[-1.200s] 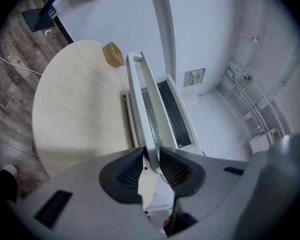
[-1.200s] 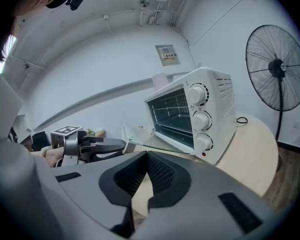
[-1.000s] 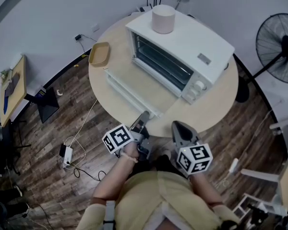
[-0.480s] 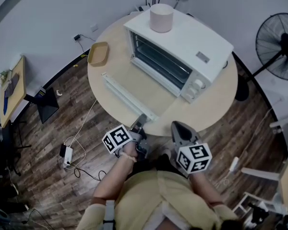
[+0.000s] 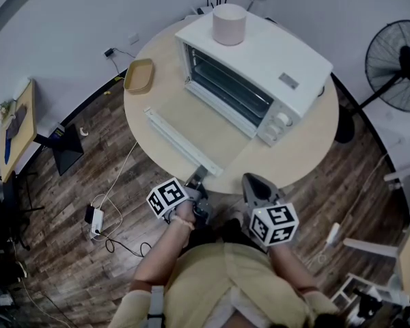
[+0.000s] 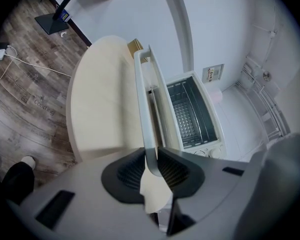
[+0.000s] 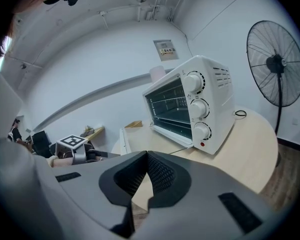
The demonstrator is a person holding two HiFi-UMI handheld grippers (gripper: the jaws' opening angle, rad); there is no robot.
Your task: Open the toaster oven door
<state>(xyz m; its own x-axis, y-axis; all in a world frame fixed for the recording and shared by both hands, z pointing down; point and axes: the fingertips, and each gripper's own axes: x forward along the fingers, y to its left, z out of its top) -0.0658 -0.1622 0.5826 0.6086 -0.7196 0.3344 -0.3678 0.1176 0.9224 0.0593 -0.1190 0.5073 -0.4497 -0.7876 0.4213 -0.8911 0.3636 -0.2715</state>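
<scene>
A white toaster oven (image 5: 273, 63) stands on a round pale table (image 5: 294, 159). Its glass door (image 5: 195, 121) is swung down nearly flat toward me, baring the wire rack (image 6: 190, 109). The long white door handle (image 5: 179, 142) runs along the door's near edge. My left gripper (image 5: 199, 177) is at the handle's near end; in the left gripper view the handle (image 6: 145, 99) lies between the ribbed pads, which are closing and press on it. My right gripper (image 5: 250, 183) hangs shut and holding nothing at the table's near edge, facing the oven's knob side (image 7: 197, 106).
A pink cylinder (image 5: 230, 24) sits on the oven's top. A small tan tray (image 5: 140, 76) lies at the table's left rim. A standing fan (image 5: 398, 65) is to the right. Cables and a power strip (image 5: 96, 221) lie on the wooden floor on the left.
The door has swung further down, and its handle has come nearer to me and to the table's edge. My left gripper followed it slightly. The right gripper has hardly moved.
</scene>
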